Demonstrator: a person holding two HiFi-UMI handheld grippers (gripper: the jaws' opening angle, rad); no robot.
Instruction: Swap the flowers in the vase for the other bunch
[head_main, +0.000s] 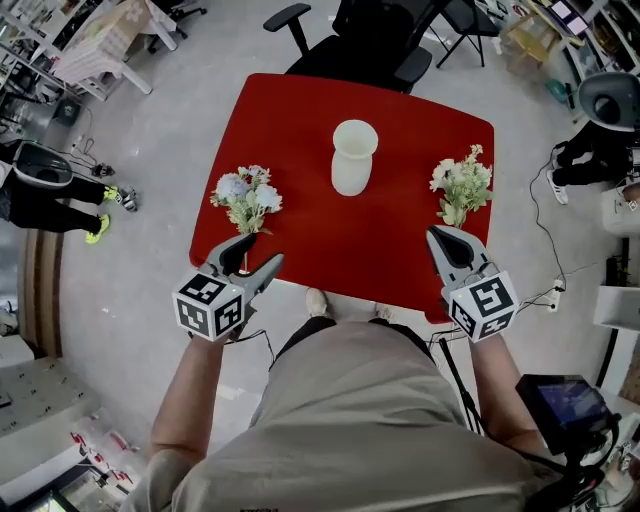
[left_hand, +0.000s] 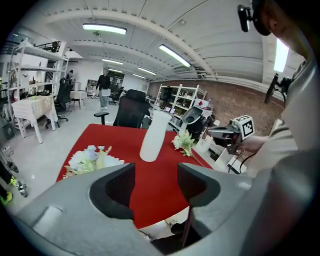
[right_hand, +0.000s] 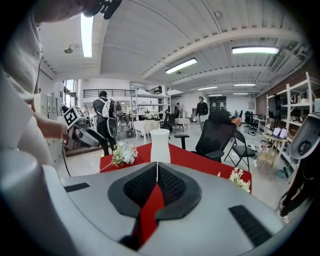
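Two bunches lie on the red table (head_main: 300, 120), well apart from the white vase (head_main: 354, 157), which stands upright at its middle. The blue-and-white bunch (head_main: 247, 197) is at the vase's 8 o'clock and the cream-and-green bunch (head_main: 463, 186) at its 4 o'clock. The left gripper (head_main: 262, 250) hovers at the blue bunch's 6 o'clock with its jaws apart and holds nothing. The right gripper (head_main: 437, 233), at the cream bunch's 6 o'clock, has its jaws closed on each other.

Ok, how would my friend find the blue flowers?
Find the red table with the white vase in its middle. The blue bunch lies flat left of the vase. Its pale blue blooms set it apart from the cream bunch on the right.
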